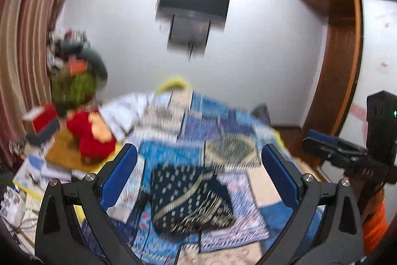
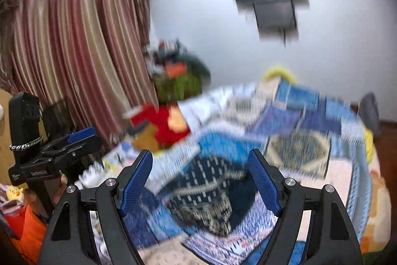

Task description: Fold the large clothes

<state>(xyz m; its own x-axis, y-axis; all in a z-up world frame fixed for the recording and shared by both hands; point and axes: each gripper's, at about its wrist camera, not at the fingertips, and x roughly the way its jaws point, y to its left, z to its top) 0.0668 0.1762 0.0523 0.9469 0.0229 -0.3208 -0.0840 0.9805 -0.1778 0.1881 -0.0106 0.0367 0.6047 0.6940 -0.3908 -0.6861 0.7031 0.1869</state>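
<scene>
Navy cloth with a pale woven pattern, the folded garment (image 1: 191, 198), lies on the patchwork bed cover (image 1: 223, 131), near and centred. Left tongs (image 1: 199, 175) and right tongs (image 2: 201, 181) both stand wide and empty above it. Motion blur smears the bed's pattern and the far-left clutter pile (image 1: 74, 61); the wall-mounted screen (image 1: 194, 1) shows doubled edges. Both views crop the bed's near edge.

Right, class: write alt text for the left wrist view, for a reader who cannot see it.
Open left tongs with blue pads hang above a folded dark blue patterned cloth lying on a blue patchwork bedspread, holding nothing. The blurred picture also shows the right tongs at the right edge, a wall TV and a striped curtain.
</scene>
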